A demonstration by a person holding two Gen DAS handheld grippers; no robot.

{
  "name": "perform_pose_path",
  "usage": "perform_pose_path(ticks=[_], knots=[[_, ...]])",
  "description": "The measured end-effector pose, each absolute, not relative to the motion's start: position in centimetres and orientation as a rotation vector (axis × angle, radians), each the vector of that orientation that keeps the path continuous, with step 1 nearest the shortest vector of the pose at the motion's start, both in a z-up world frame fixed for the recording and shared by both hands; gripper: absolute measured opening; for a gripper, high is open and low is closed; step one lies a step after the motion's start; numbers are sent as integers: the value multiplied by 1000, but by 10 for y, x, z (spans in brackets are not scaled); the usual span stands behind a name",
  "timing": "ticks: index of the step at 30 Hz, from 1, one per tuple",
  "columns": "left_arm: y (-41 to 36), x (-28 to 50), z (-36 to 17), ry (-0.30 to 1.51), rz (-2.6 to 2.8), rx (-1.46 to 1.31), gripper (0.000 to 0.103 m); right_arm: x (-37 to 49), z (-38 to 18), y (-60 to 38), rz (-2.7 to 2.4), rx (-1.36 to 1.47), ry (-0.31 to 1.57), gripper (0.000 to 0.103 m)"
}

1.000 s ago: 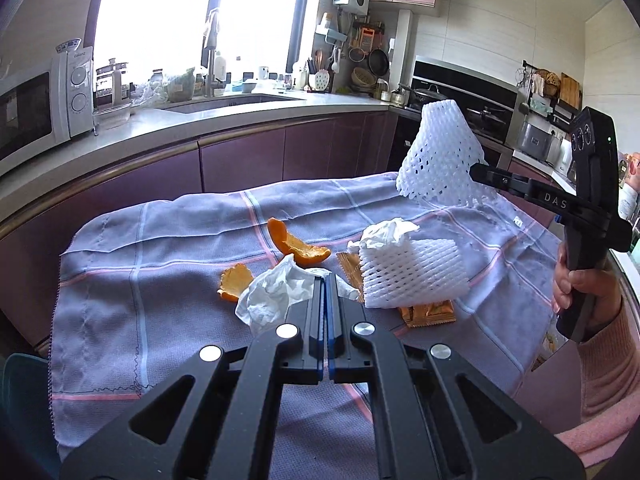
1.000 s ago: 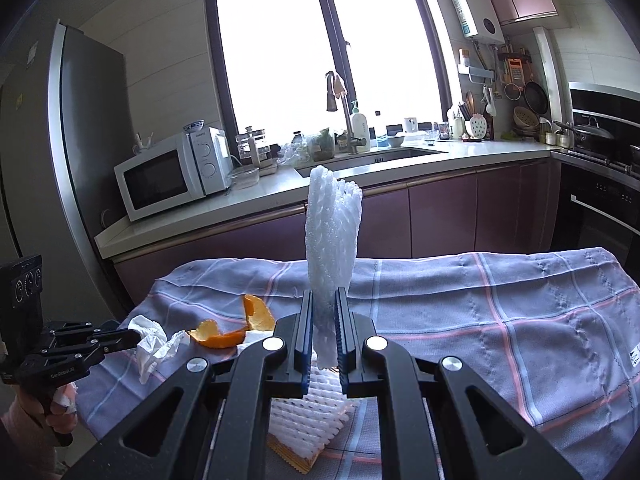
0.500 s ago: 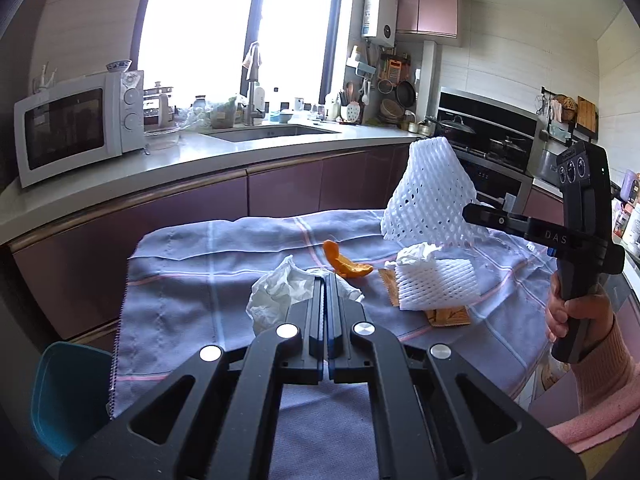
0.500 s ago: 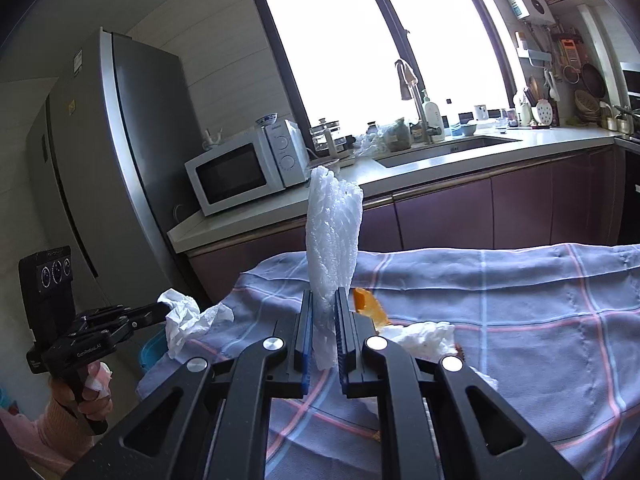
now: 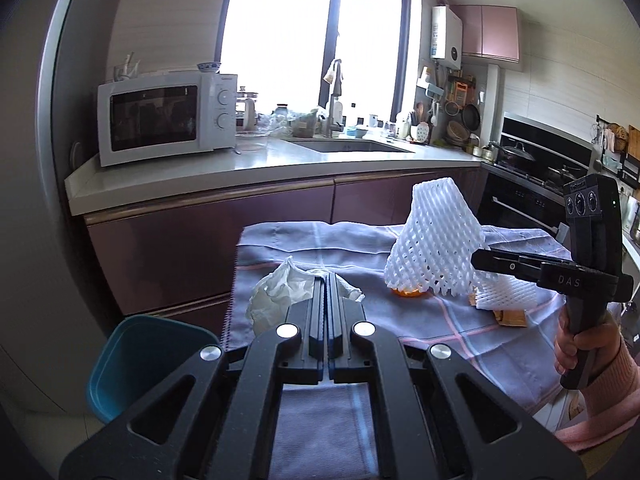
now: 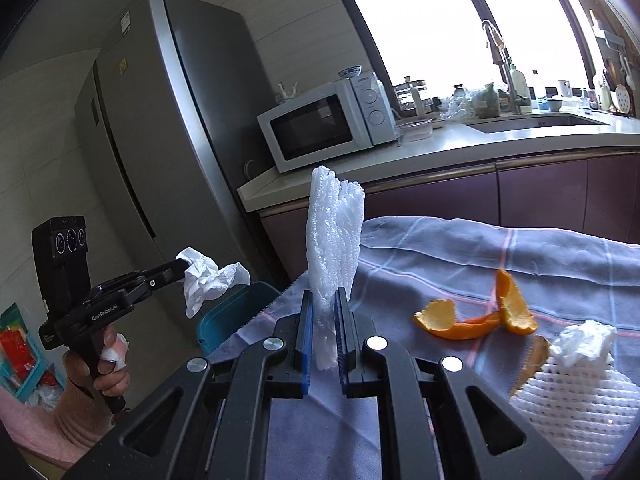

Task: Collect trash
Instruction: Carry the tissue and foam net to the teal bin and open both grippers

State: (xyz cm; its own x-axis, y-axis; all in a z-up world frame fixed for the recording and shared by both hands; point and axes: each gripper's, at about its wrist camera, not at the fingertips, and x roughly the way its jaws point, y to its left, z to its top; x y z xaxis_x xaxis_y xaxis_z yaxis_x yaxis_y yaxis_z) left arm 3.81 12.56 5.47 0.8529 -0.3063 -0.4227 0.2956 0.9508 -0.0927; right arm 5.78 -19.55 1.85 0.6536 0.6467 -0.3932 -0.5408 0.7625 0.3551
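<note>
Carrying trash, both claws are loaded. The left claw [image 5: 327, 280] is clamped flat on a tissue [image 5: 276, 294] that bulges to its left side and past its tips; the right claw [image 6: 322, 300] pinches a foam net [image 6: 334, 236] by its lower end, so the net stands upright above the pads. A teal bin [image 5: 136, 364] sits low and to the left of the left claw, off the table's edge, and both loads look headed there. Right of the right claw, on the cloth [image 6: 460, 256], orange peel [image 6: 480, 316], another tissue [image 6: 584, 342] and a second net [image 6: 576, 404] wait to be collected.
</note>
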Motion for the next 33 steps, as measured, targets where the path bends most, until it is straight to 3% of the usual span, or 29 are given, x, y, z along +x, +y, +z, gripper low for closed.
perform_pose_path(ticks=[18, 33], knots=[[239, 35, 35, 478, -97, -100, 1, 103, 18, -71, 931, 151, 639, 9], [265, 60, -1, 547, -27, -150, 1, 138, -11, 6, 990, 132, 761, 9]])
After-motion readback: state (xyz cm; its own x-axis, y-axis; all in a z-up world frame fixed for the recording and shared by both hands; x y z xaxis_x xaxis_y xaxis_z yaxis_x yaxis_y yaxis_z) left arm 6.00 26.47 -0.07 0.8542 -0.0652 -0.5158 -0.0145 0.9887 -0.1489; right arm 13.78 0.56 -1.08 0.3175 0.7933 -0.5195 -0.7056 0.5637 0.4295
